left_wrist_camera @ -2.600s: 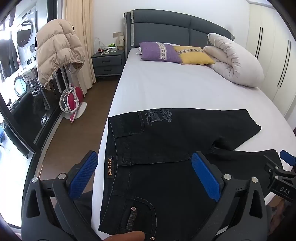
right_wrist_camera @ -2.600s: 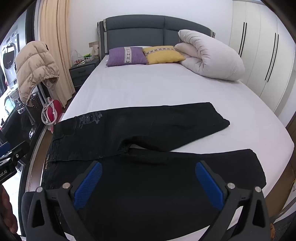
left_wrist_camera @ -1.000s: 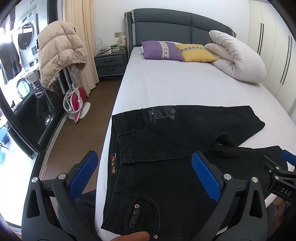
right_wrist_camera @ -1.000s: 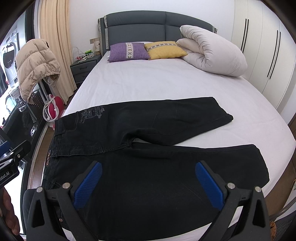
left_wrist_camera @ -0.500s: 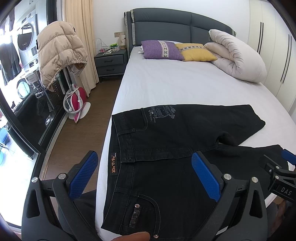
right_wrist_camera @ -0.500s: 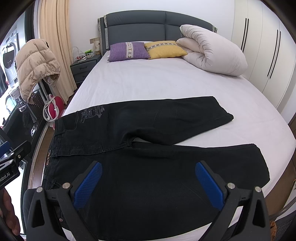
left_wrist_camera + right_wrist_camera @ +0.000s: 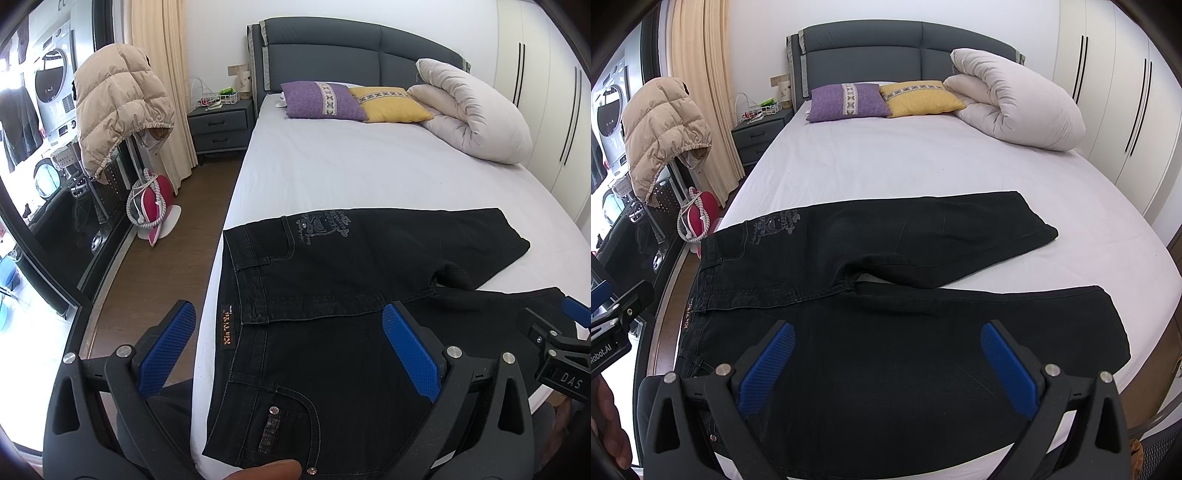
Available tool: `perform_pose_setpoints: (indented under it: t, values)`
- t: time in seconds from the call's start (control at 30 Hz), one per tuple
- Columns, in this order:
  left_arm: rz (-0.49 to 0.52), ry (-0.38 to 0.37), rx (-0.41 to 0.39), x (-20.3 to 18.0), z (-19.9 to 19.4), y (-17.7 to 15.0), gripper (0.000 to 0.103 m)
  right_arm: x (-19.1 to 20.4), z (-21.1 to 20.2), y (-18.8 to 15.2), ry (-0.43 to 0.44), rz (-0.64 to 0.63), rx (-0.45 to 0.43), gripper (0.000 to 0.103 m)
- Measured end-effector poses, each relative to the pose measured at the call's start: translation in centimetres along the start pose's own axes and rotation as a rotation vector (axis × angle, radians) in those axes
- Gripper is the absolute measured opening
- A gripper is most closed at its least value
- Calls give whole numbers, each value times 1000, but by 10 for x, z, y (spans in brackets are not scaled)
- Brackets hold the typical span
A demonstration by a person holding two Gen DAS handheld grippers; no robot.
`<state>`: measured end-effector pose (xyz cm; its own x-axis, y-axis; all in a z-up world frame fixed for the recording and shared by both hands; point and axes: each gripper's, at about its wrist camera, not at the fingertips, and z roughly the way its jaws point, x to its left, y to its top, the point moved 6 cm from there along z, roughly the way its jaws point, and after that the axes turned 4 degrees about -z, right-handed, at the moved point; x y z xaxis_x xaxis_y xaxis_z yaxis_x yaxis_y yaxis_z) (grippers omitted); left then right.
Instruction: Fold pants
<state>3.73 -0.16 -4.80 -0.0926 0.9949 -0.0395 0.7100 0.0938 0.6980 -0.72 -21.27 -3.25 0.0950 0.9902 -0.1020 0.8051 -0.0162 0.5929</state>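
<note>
At the far left a puffy beige quilted jacket [image 7: 118, 110] hangs over a rack, with a pink garment steamer [image 7: 155, 210] on the wood floor below it and a dark two-drawer nightstand [image 7: 221, 127] by the cream curtain. The bed [image 7: 351, 166] carries a smooth white sheet and a padded grey headboard [image 7: 351, 55]. Against it lie two square woven cushions, one purple [image 7: 317, 101], one yellow [image 7: 391, 105], then one rolled white duvet [image 7: 476, 114]. One pair of black denim pants [image 7: 886, 295] lies flat across the bed's near edge, waistband to the left, its two legs spread apart toward the right. Nothing lies on top of them. The left gripper [image 7: 288, 343] hovers over the waistband, its blue ribbed pads wide apart and holding nothing. The right gripper [image 7: 886, 358] hovers over the nearer leg, equally wide and empty.
</note>
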Motion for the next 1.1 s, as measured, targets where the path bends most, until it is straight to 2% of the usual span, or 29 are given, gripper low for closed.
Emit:
perform_pose_setpoints:
  t: [0.47, 0.6, 0.7, 0.8, 0.9, 0.93, 0.97, 1.0, 1.07, 1.1]
  values:
    - [9, 25, -19, 1, -3, 1, 103, 2, 2, -3, 8, 4, 3, 103]
    - [28, 1, -48, 0, -4, 3, 103, 11, 3, -5, 34, -18, 3, 103]
    - [39, -62, -61, 2, 0, 9, 103, 15, 3, -4, 96, -25, -11, 103]
    - [65, -112, -51, 5, 11, 18, 103, 5, -10, 9, 166, -6, -101, 103]
    - [153, -42, -118, 4, 20, 27, 103, -17, -39, 25, 277, 78, -309, 103]
    - [183, -8, -156, 4, 21, 30, 103, -23, -44, 29, 345, 116, -361, 103]
    - [199, 6, -165, 4, 24, 32, 103, -26, -42, 31, 405, 140, -363, 103]
    - [203, 4, -153, 3, 28, 34, 103, -26, -30, 32, 442, 146, -308, 103]
    - [182, 25, -103, 9, 41, 42, 103, -23, -9, 30, 440, 127, -213, 103]
    - [154, 37, -75, 15, 50, 48, 103, -22, -2, 29, 460, 131, -197, 103]
